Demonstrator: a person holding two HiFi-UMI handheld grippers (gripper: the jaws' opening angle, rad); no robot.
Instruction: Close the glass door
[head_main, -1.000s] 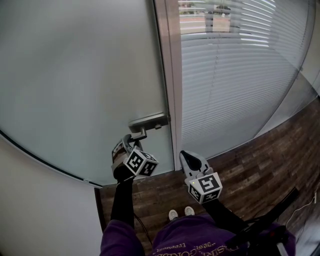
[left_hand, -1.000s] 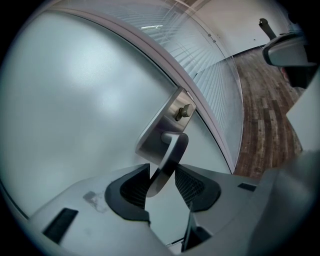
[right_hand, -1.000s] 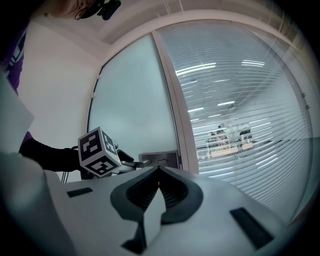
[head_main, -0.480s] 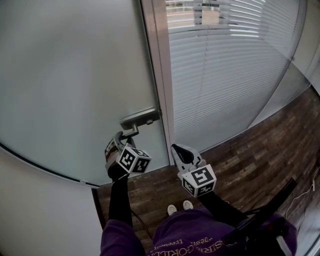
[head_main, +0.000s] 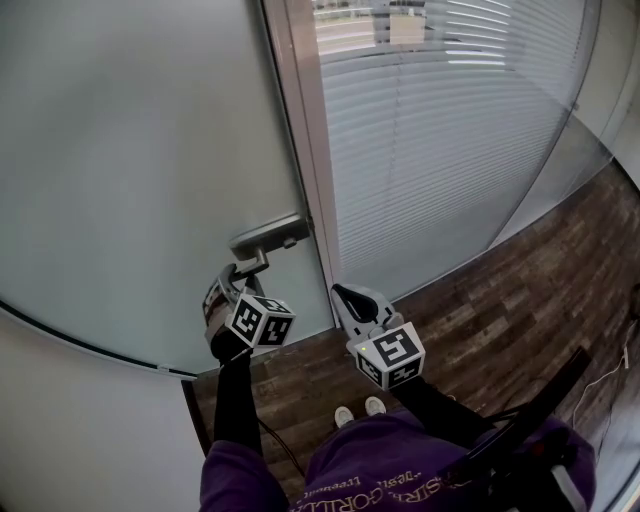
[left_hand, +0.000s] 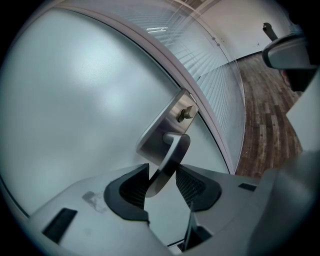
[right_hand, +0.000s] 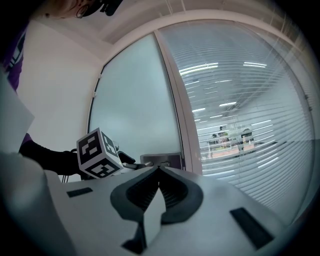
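Frosted glass door (head_main: 130, 150) upright, edge set against frame (head_main: 312, 150); metal lever handle (left_hand: 169, 162) mounted on plate (left_hand: 159, 131) near edge.

Frosted grey-white glass door (head_main: 140, 150), silver handle (left_hand: 167, 160)

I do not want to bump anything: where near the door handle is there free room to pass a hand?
Free: the wood floor right of the right gripper, below the blinds. Crowded: the handle sits between the jaws of the left gripper, with the door frame close beside.
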